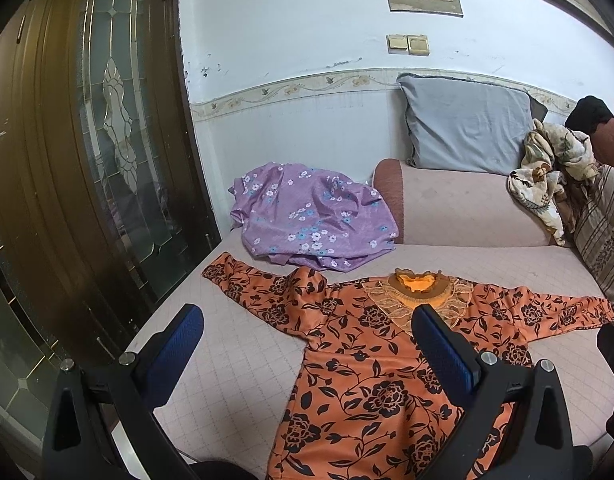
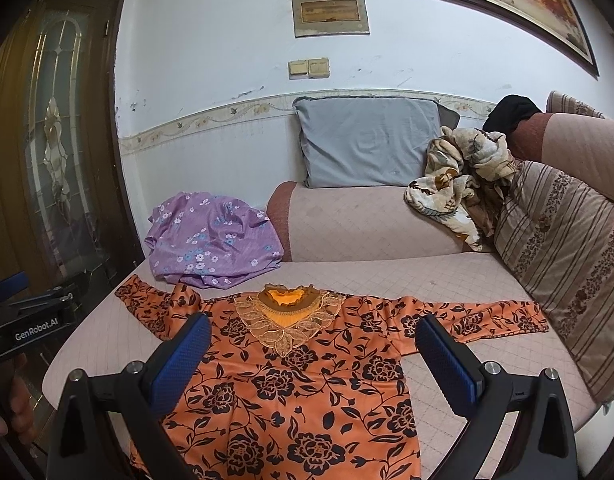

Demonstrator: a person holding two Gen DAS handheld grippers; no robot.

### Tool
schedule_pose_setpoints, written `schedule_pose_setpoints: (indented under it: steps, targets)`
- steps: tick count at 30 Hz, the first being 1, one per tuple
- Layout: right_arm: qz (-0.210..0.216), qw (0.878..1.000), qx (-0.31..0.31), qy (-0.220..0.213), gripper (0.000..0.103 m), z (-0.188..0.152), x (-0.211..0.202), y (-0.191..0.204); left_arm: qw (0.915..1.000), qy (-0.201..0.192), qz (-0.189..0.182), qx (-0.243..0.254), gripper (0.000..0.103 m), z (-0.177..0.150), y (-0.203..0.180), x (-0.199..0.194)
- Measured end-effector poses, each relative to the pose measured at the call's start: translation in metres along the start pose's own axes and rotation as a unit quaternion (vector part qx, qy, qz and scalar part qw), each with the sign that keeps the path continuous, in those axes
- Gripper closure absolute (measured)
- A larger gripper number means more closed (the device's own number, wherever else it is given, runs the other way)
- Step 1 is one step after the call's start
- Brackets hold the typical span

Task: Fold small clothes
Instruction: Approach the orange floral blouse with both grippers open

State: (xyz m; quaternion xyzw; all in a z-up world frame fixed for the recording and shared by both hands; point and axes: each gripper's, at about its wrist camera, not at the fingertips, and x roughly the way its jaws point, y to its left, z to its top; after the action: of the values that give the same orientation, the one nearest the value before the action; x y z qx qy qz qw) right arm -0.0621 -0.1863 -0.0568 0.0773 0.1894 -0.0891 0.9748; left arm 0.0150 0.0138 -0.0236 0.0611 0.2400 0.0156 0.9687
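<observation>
Lying flat on quilted sofa seat (image 2: 447, 280): orange floral blouse (image 2: 291, 392); wooden door (image 1: 67, 160) left.

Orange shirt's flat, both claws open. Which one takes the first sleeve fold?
Probably left: the left claw sits open nearest the orange shirt's bunched left sleeve. Right claw hovers over the chest.

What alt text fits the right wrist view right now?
An orange floral top lies spread flat, sleeves out, on a pink sofa, framed by the open right gripper. Behind it sit a crumpled purple cloth and a grey pillow.
</observation>
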Motion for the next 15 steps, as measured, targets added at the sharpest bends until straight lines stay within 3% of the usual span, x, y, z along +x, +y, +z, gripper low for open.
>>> schedule_pose_setpoints:
  steps: [15]
  targets:
    - [0.003, 1.0, -0.002, 0.01, 0.0, -0.0014, 0.0041, 0.0027, 1.0, 0.004, 0.003, -0.001, 0.0, -0.0038, 0.0015, 0.0035]
